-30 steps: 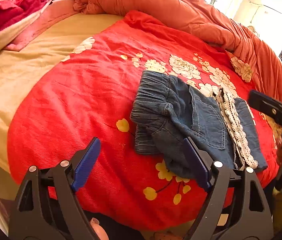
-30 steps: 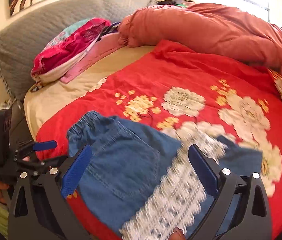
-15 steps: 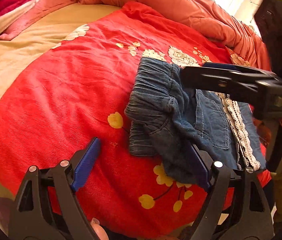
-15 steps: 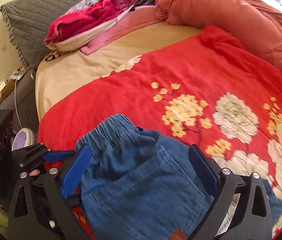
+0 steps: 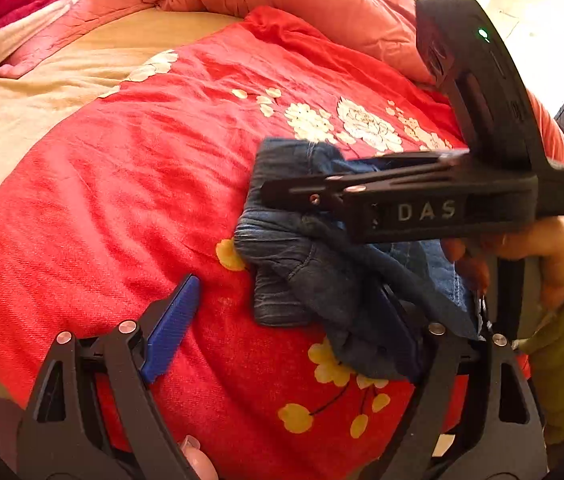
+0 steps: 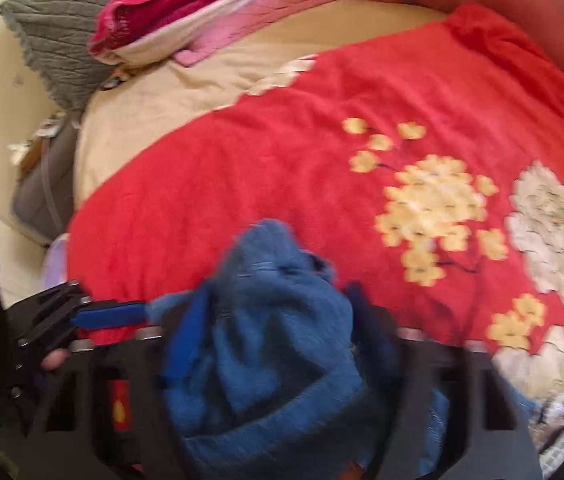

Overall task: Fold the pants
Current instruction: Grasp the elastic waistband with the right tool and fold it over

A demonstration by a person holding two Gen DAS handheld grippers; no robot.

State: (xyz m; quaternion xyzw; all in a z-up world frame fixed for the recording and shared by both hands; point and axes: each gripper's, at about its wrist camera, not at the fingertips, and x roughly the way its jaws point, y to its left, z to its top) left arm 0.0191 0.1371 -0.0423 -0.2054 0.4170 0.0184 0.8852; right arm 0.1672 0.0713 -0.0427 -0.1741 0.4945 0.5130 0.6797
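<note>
Left wrist view: "DAS" lettering on right gripper (image 5: 278, 192), jaws closing around denim pants (image 5: 306, 276) bunched on red floral quilt (image 5: 142, 184); left gripper (image 5: 282, 336) apart.

I'm looking at a home bedroom. A bed (image 5: 62, 92) carries a red floral quilt (image 5: 142, 184), a grey pillow (image 6: 54, 36) and piled clothes (image 6: 170, 4). Beside it stands what might be a nightstand (image 6: 42, 184), too blurred to confirm.
</note>
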